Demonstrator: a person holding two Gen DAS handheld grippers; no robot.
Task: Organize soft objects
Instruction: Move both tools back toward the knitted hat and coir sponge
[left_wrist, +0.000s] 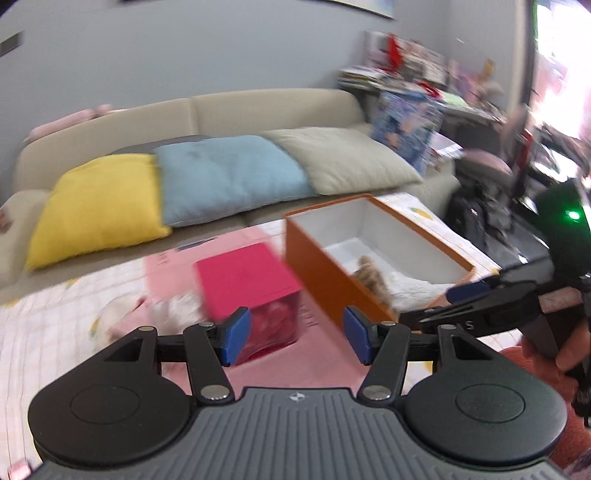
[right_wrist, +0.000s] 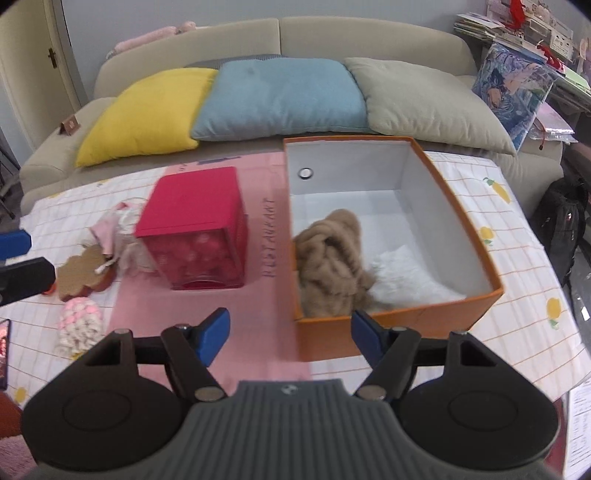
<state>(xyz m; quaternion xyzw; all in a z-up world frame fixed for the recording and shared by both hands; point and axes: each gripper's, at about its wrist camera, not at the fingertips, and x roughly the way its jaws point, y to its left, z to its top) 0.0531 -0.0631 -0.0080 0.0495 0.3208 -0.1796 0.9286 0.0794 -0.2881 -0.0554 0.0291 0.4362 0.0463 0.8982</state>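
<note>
An open orange box stands on the table; a tan knitted item and a white fluffy item lie inside it. It also shows in the left wrist view. A red box stands to its left. Left of that lie a pink-white cloth item, a brown flower-shaped item and a pink-white knitted item. My right gripper is open and empty, just in front of the orange box. My left gripper is open and empty, above the pink mat near the red box.
A beige sofa behind the table carries yellow, blue and beige cushions. The table has a checked cloth and a pink mat. Cluttered shelves and a black bag stand at the right.
</note>
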